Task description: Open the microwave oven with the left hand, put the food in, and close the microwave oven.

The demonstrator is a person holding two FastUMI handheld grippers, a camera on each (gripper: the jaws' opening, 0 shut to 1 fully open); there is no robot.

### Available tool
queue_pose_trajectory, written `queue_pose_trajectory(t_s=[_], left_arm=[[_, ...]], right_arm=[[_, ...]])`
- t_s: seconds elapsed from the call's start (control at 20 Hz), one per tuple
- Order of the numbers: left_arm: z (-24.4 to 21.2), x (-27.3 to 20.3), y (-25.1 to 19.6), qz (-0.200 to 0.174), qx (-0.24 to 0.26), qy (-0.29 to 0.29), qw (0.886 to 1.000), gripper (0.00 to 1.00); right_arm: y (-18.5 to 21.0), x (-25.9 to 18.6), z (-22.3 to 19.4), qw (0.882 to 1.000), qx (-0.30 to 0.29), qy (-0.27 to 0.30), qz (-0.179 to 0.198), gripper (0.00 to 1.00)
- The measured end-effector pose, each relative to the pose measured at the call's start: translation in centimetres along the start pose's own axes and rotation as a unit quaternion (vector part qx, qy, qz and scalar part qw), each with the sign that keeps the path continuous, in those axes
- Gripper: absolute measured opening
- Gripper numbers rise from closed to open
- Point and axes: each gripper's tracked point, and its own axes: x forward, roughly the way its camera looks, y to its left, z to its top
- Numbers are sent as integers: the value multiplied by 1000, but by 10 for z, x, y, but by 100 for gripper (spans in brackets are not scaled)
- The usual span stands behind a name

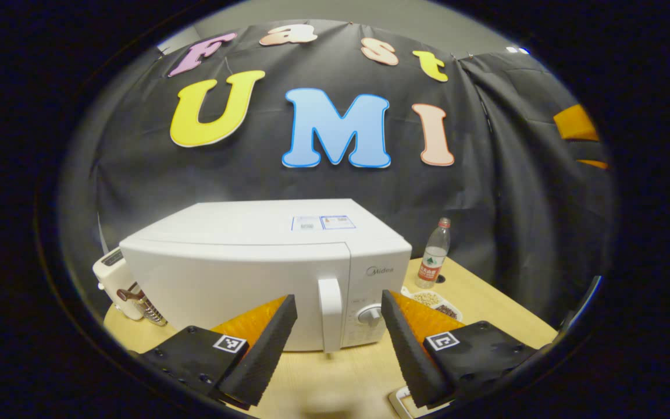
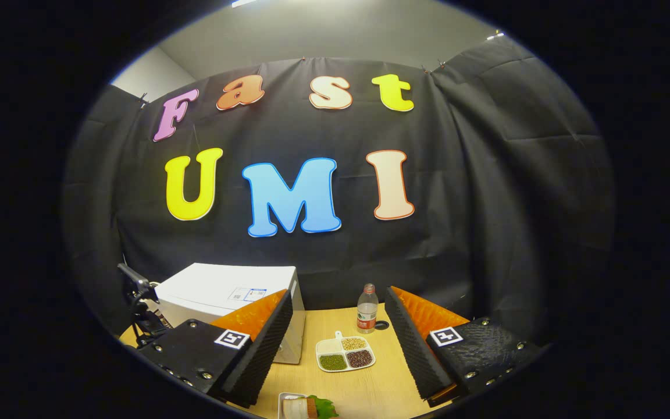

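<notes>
Left gripper view looks straight at the white microwave oven (image 1: pixel 253 273), which stands on the wooden table (image 1: pixel 323 378) with its door shut and its door handle (image 1: pixel 330 314) just beyond the left gripper (image 1: pixel 339 340), whose jaws are spread wide with nothing between them. Right gripper view has the right gripper (image 2: pixel 335 343) likewise wide open and empty above the table, with a divided dish of beans (image 2: pixel 345 354) and a water bottle (image 2: pixel 367 308) ahead of it, the microwave to its left, and the food on a small plate (image 2: pixel 306 407) at the near edge.

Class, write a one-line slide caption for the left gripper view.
Open left gripper faces the closed white microwave, lined up with its door handle; a water bottle stands beside it.
</notes>
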Motion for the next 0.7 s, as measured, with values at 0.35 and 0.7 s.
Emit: queue_pose_trajectory(t_s=[0.35,0.7], left_arm=[[-31,39,7,6,-6,31,999,59],[-30,35,5,5,6,54,999,11]], right_arm=[[-9,3,-4,1000,-22,3,-7,97],[-20,-3,-5,1000,-13,2,-18,97]])
